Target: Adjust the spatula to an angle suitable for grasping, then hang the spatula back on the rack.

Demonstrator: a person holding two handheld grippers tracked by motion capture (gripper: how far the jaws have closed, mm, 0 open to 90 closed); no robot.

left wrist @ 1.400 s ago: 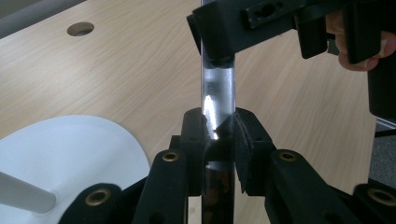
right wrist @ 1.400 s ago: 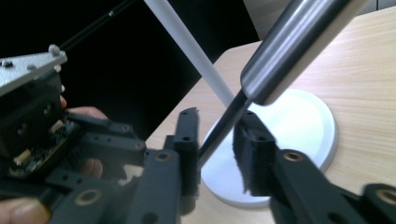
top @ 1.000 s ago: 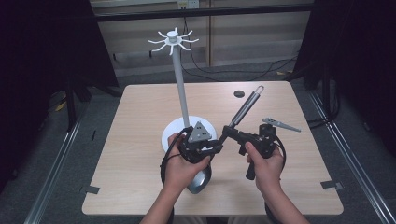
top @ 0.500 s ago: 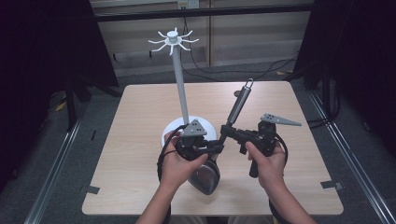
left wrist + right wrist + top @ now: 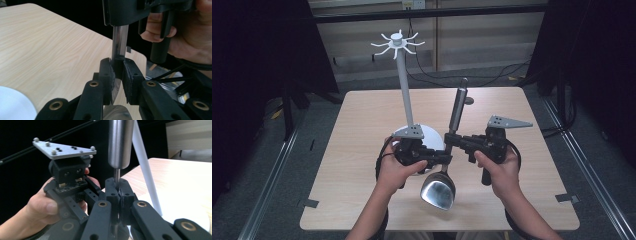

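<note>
Steel gleams at the middle of the scene: a long polished metal ladle (image 5: 438,189) is held above the near half of the light wooden table (image 5: 362,125), its round bowl low and toward the person, its thick cylindrical handle rising up and away toward the far edge. The left gripper (image 5: 446,159) comes in from the left and its two black jaws are clamped on the ladle's thin neck just above the bowl; in the left gripper view (image 5: 117,80) the pads press the shiny stem from both sides, with the other gripper's black body and a hand (image 5: 185,37) just above. The right gripper (image 5: 451,139) reaches in from the right and is clamped on the same stem slightly higher, where the thin neck meets the thick handle; in the right gripper view (image 5: 117,192) its jaws are closed on the narrow rod below the stout steel cylinder, and the person's left hand (image 5: 40,207) with its gripper and grey three-cornered plate (image 5: 63,149) sits to the left. Just behind the left gripper stands a white utensil stand with a round base (image 5: 432,141), a slim upright pole and a crown of hooks on top (image 5: 397,42), rising on the table's middle.
</note>
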